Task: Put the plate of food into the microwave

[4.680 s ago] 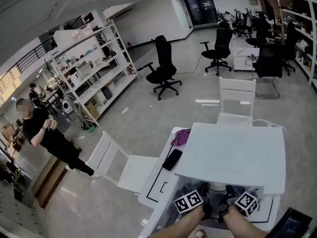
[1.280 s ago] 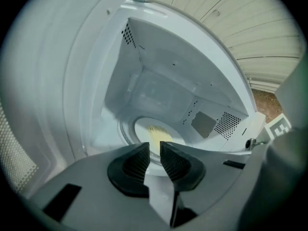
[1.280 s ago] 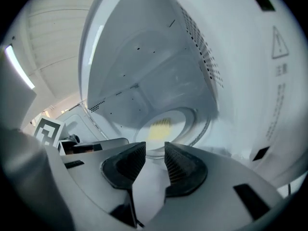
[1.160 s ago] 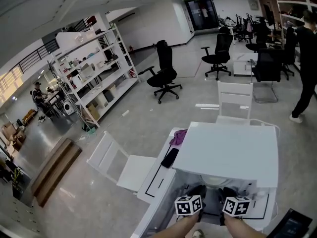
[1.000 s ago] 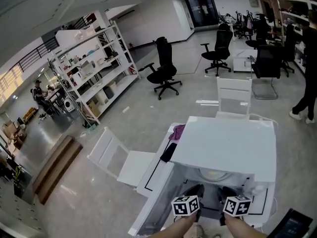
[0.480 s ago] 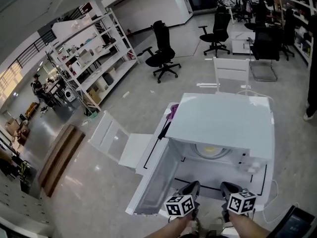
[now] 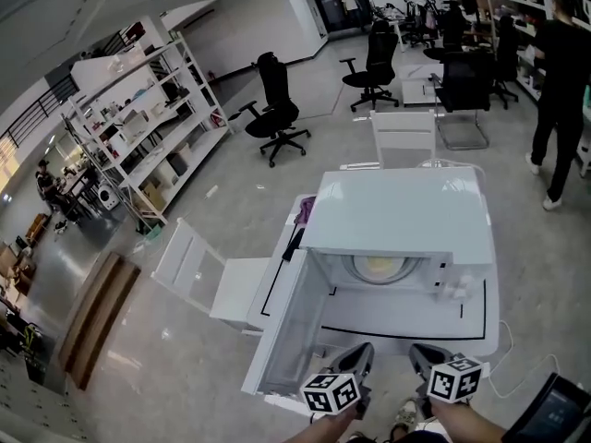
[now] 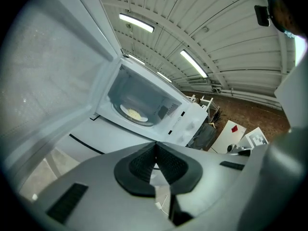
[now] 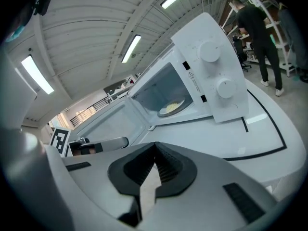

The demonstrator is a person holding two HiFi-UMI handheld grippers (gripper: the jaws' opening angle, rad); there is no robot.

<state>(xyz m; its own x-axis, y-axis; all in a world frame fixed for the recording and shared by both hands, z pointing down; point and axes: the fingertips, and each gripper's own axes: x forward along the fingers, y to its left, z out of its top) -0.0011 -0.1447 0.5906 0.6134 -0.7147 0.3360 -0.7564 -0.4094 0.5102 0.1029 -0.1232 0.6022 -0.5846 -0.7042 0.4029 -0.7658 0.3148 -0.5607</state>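
A round white plate of yellowish food (image 7: 379, 268) is sitting inside the cavity of the boxy white microwave oven (image 7: 397, 212), which is standing on the white tabletop (image 7: 406, 319) marked with black lines. The oven's white door (image 7: 288, 326) is hanging wide open, swung out to the left. The left tool (image 7: 358, 363) and the right tool (image 7: 423, 358) are hovering side by side in front of the open cavity, at the near edge of the tabletop and well apart from the plate. The left tool's jaws are pressing together with nothing between them. The right tool's jaws are closing, their pads meeting on nothing as well. A white plastic chair (image 7: 199, 275) is standing beside the tabletop on the left, and a person in black clothes (image 7: 559, 109) is standing on the grey floor beyond it on the right
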